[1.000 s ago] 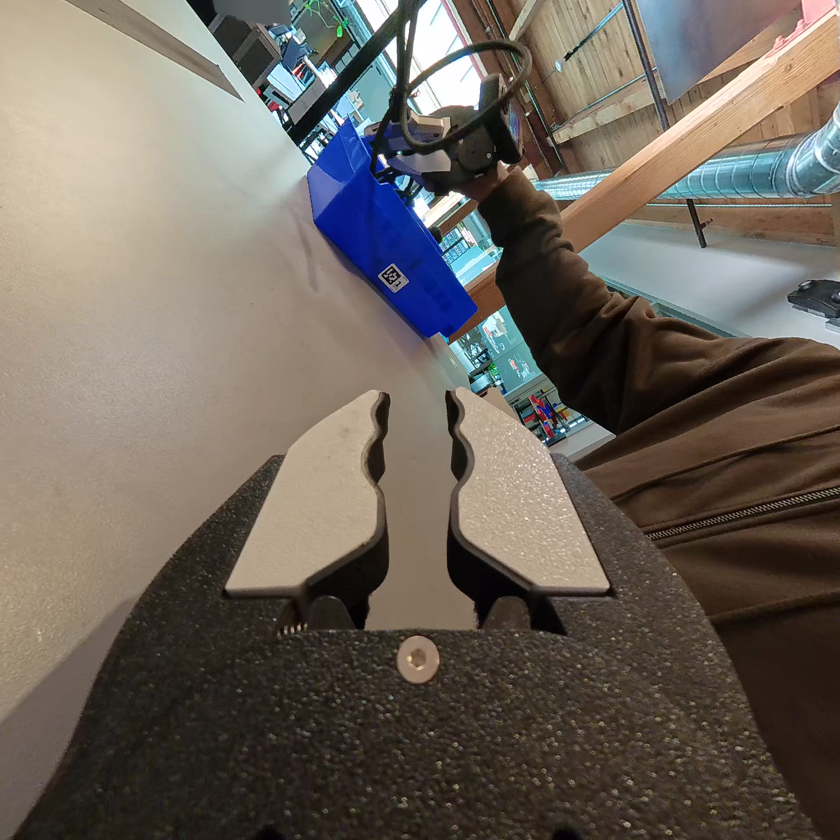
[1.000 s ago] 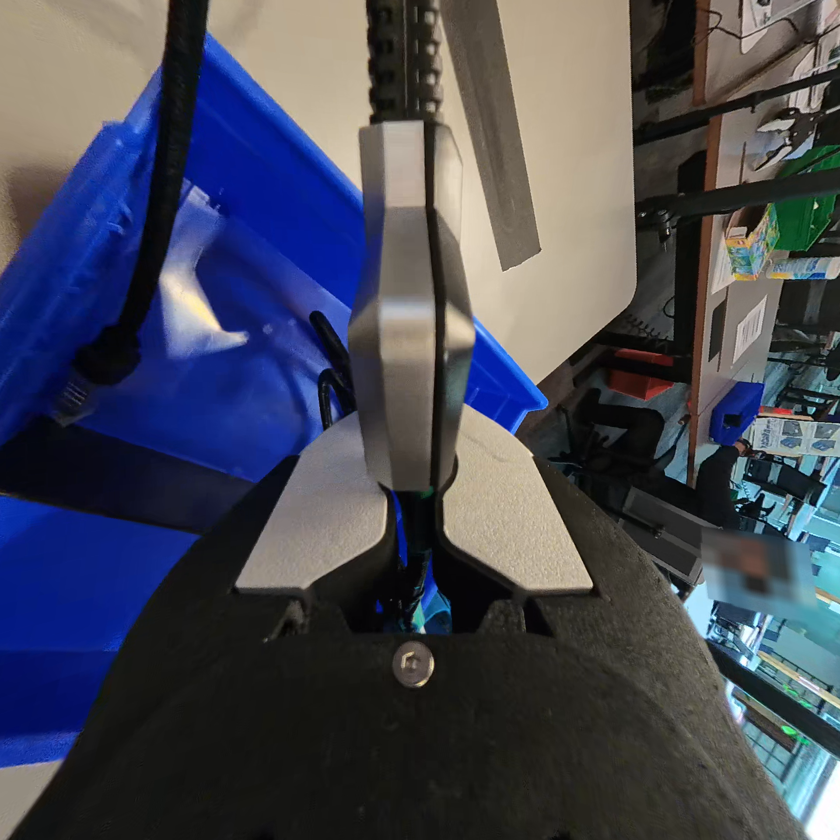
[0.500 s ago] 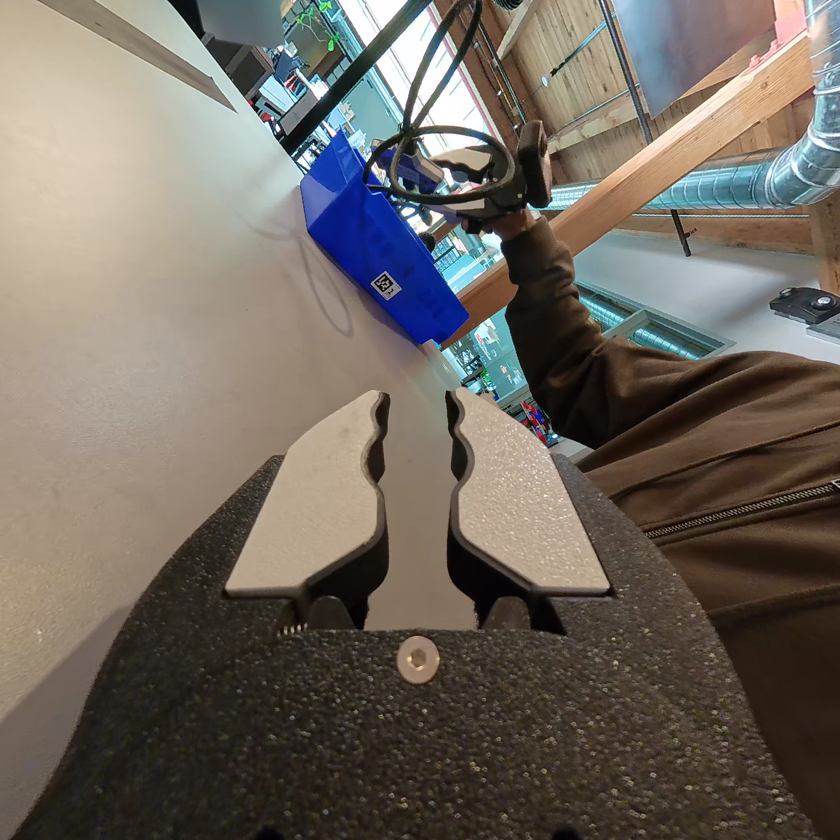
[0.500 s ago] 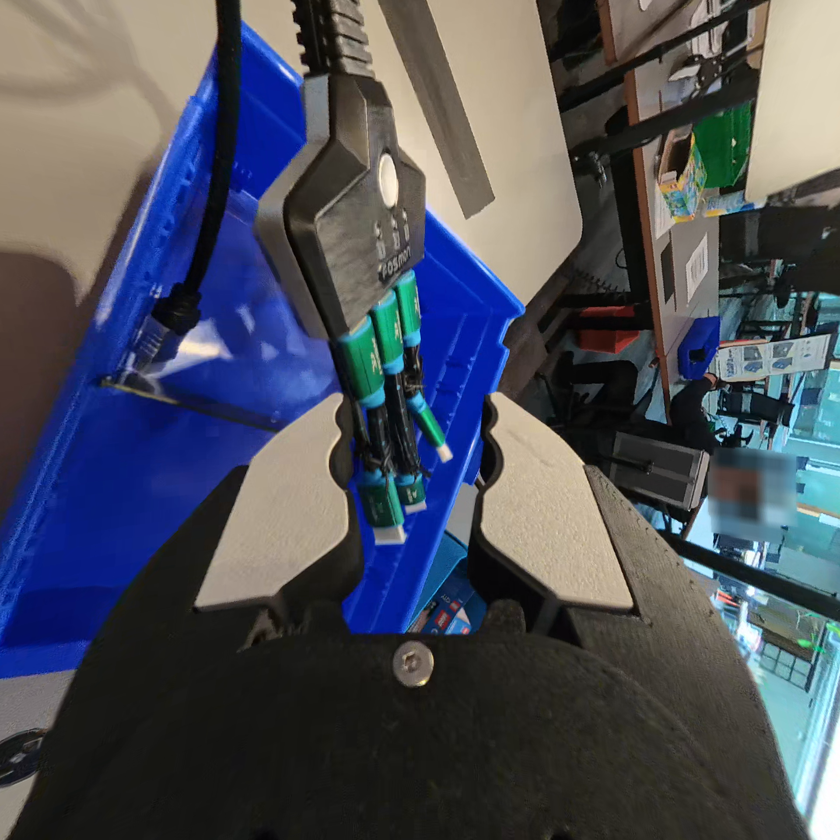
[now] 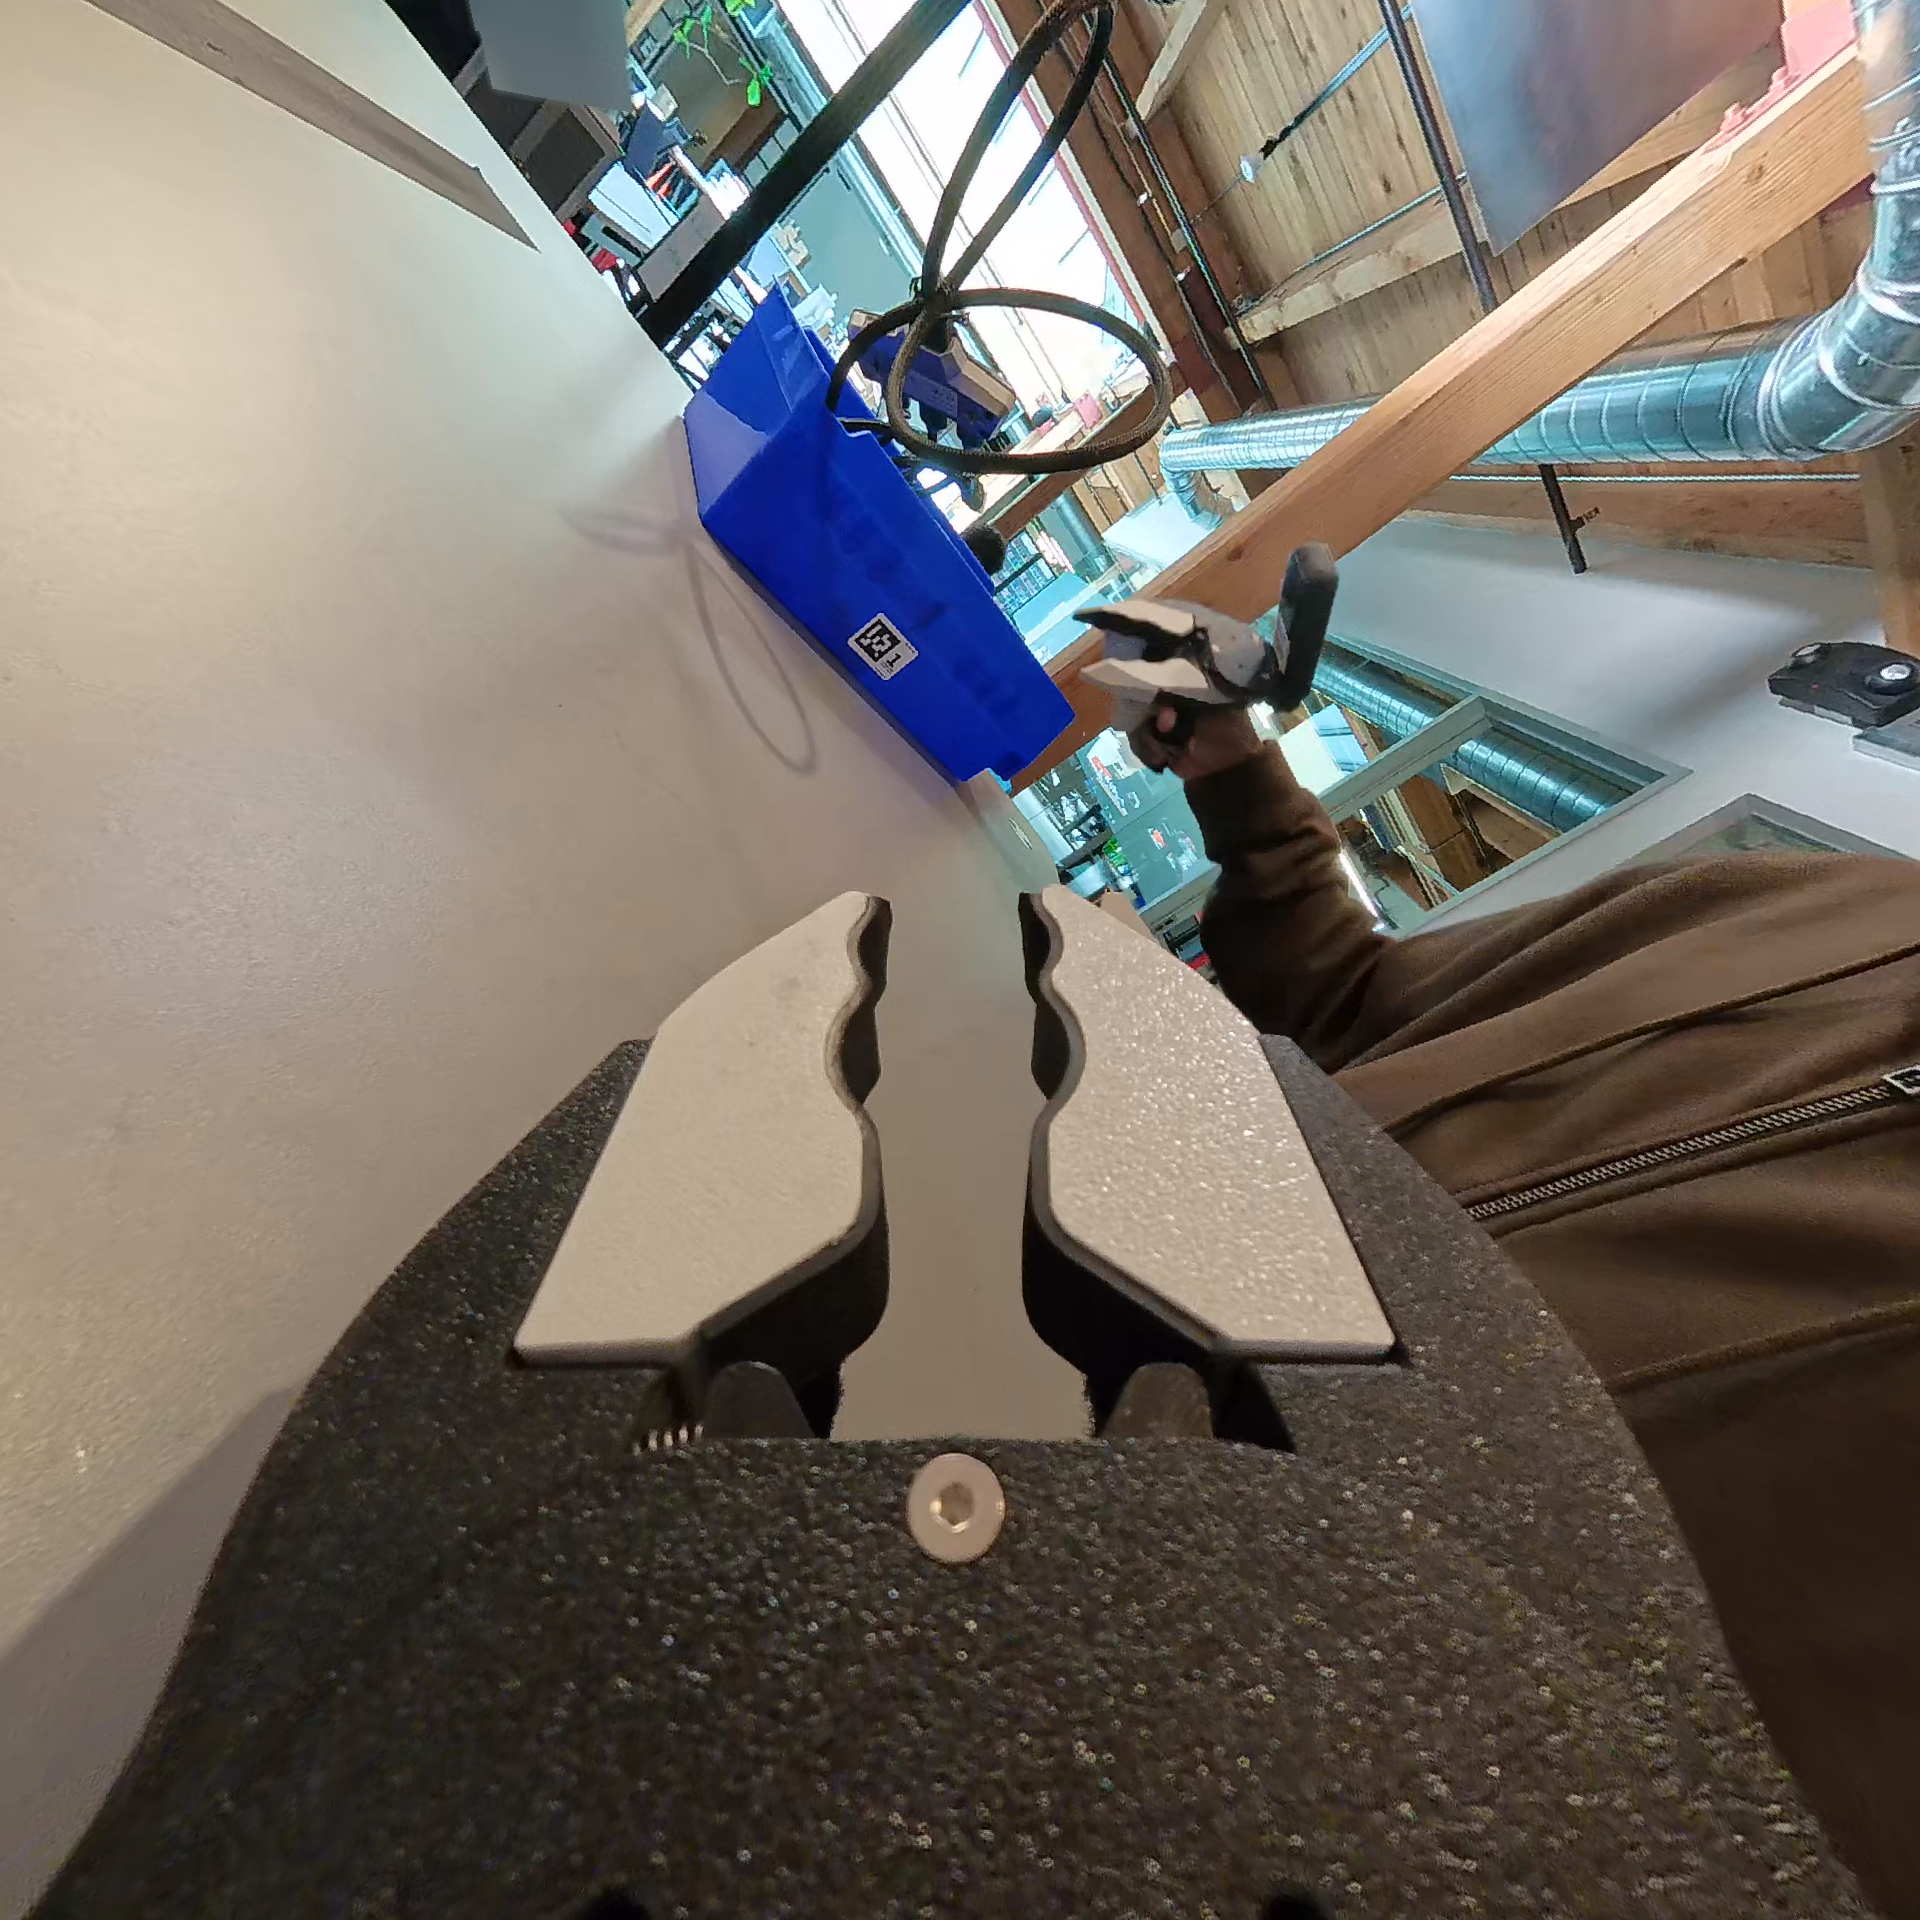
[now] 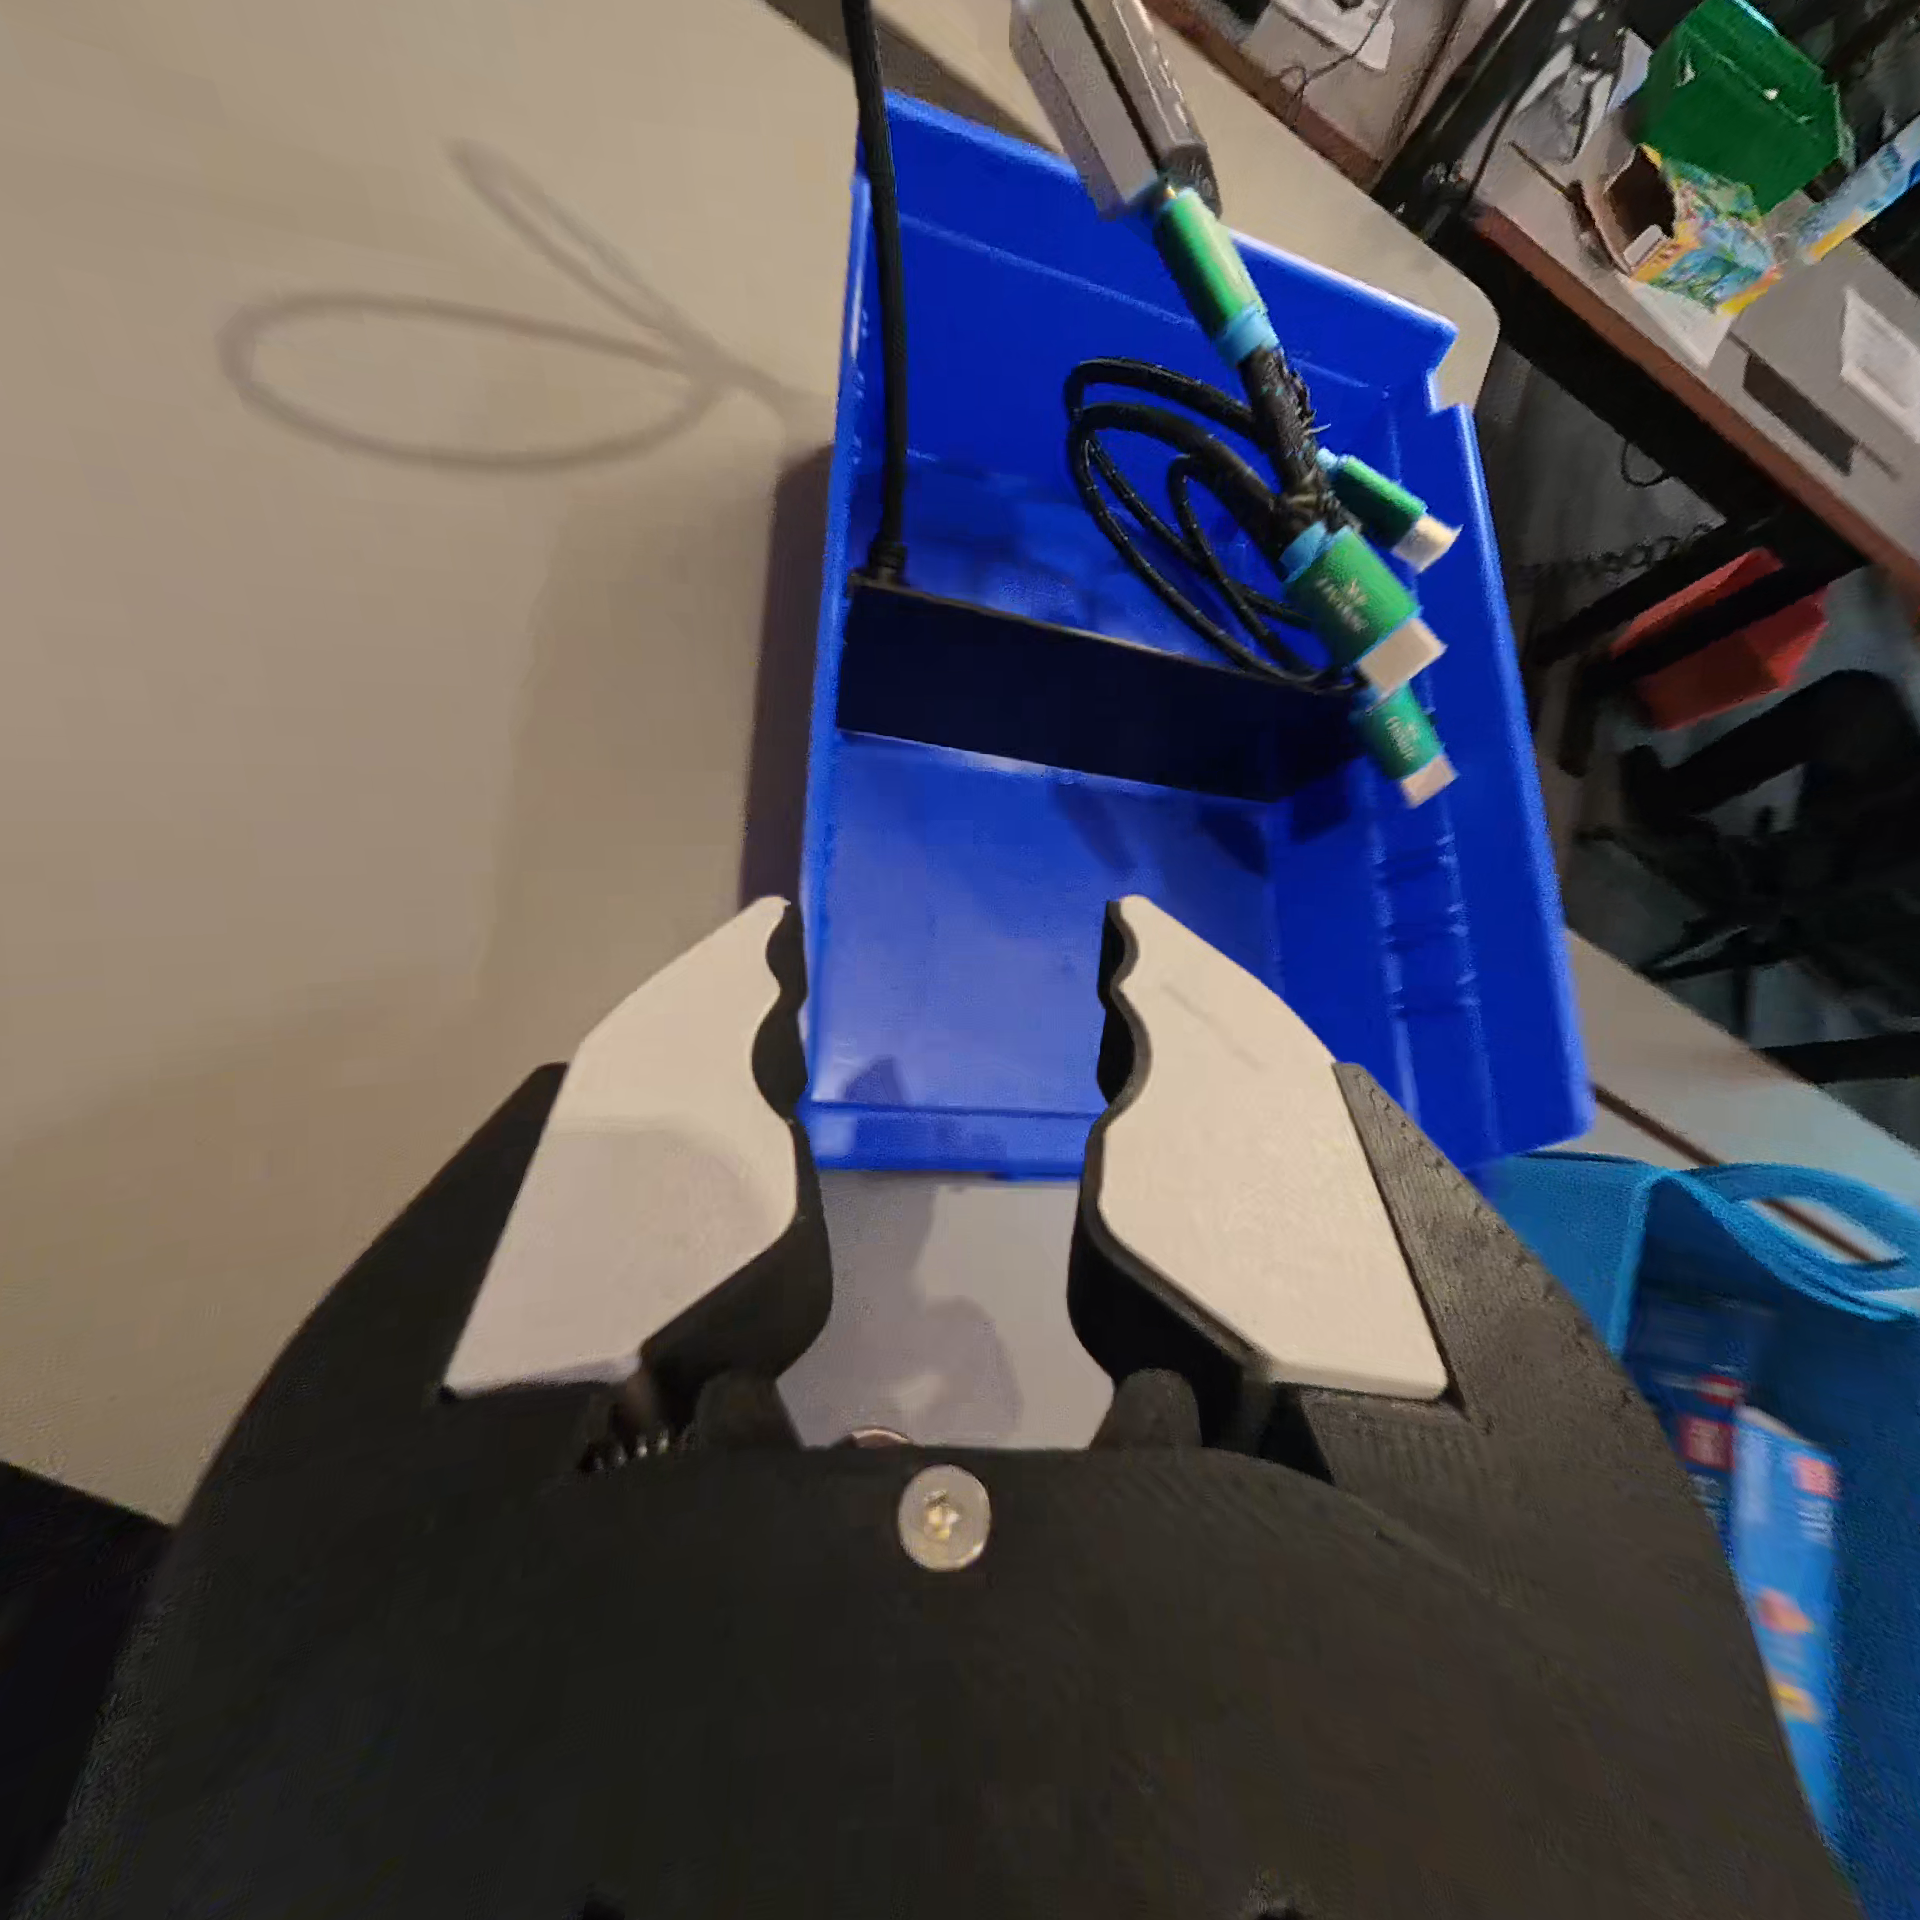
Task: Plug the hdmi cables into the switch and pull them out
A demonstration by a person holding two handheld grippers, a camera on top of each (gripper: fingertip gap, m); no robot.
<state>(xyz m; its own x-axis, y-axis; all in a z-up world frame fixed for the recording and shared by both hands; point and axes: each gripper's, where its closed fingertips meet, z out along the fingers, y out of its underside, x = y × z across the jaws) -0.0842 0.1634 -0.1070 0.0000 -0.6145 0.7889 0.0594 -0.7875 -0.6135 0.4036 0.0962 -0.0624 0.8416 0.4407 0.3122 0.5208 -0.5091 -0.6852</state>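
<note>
Gaping wide with nothing between its pads, the right gripper point(image 6: 951, 914) hung just above the near end of the blue bin point(image 6: 1382, 977), its fingertips well short of anything inside. Beyond them a dark divider point(image 6: 1070, 707) crossed the bin, and past that a thin black cable point(image 6: 1164, 499) lay coiled on the floor of the far compartment. A multi-headed charging cable point(image 6: 1340, 582) dangled in the air over that same compartment, its green plugs point(image 6: 1403, 727) lowest, hanging from a grey hub point(image 6: 1117, 99) at the top edge of the view, and a braided black cord point(image 5: 1029, 343) looped above the bin. What held it up was not visible.

That cable looked light and limp, so it would likely sag and swing from wherever it was pinched; the braided sheath probably gives the pads good friction. The hub seemed the stiffest, broadest part and the surest place to take hold, while the small plugs looked smooth and easier to bend or let slip.

Off to the right a light blue bag point(image 6: 1766, 1351) held some boxes. The left gripper point(image 5: 954, 914) rested low on the pale table point(image 5: 312, 727), its fingers partly apart and bare, well away from the bin, beside a brown sleeve point(image 5: 1558, 1039).
</note>
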